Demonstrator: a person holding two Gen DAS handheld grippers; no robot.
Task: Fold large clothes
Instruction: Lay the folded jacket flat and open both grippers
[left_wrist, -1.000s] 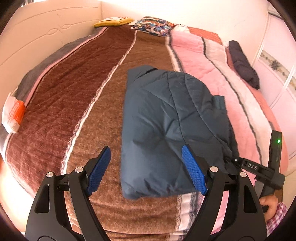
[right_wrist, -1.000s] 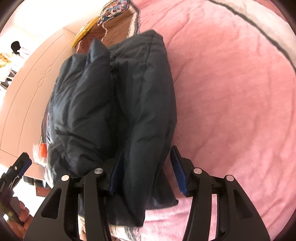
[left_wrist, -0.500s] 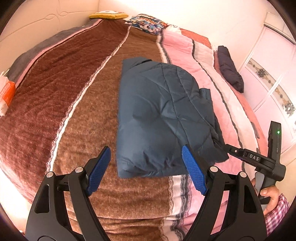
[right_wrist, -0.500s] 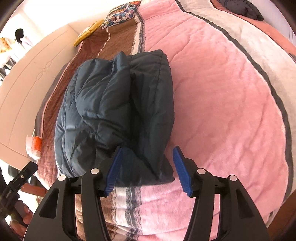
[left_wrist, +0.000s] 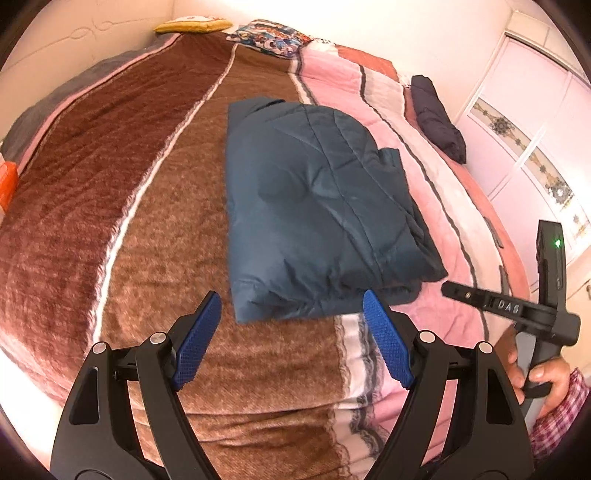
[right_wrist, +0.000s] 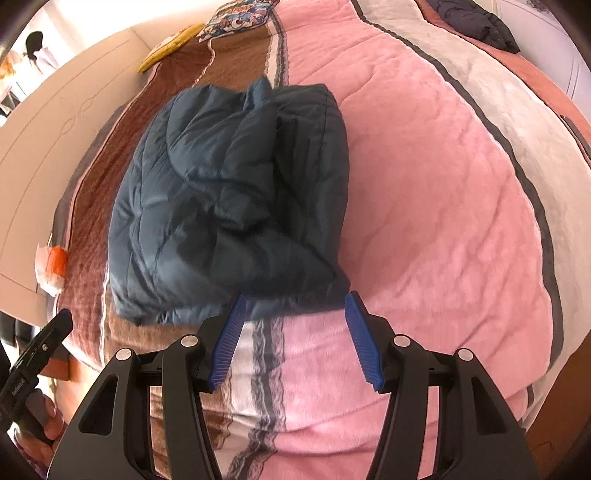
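Note:
A dark blue quilted jacket lies folded into a thick rectangular bundle on the bed; it also shows in the right wrist view. My left gripper is open and empty, held just short of the bundle's near edge. My right gripper is open and empty, its fingertips at the bundle's near right corner without gripping it. The right gripper's body also shows at the right edge of the left wrist view, held in a hand.
The bed carries a striped brown, pink and white blanket. Pillows lie at the head. A dark garment lies at the far right bed edge. An orange and white packet sits by the bed's left side. Wardrobe doors stand at right.
My right gripper let go of the jacket's edge and drew back, open. Both grippers pulled back toward the foot of the bed. The jacket lies flat and settled.

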